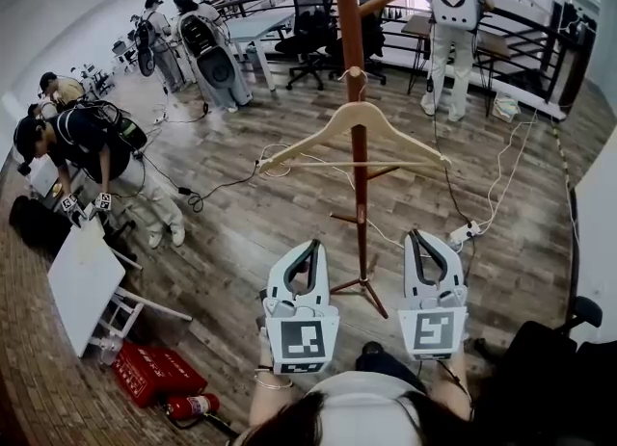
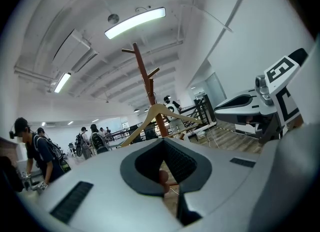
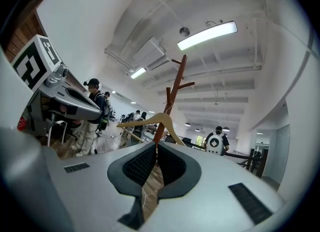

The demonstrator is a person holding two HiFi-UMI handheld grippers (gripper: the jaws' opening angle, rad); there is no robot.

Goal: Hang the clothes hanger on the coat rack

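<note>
Wooden clothes hanger [image 1: 308, 136] was noted hung on the coat rack [image 1: 349, 11]. Its hook was seen against the pole, below the angled peg at the rack's upper right, though what exactly the hook was caught on could not be made out. The hanger was seen level, its shoulders spread to both sides of the pole and its crossbar running across it.

The rack was stood on splayed feet on the plank floor [image 1: 241, 232], with a white cable trailed past its base.

Left gripper [image 1: 310, 244] – jaws were found closed tip to tip, nothing between them; it was held level, short of the rack and apart from the hanger. Right gripper [image 1: 416, 234] – jaws were likewise seen drawn together to a thin slit, nothing gripped. The two were held side by side, the pole's lower part lined up between them.

Several people with backpacks were observed beyond the rack and at the floor's left edge.
</note>
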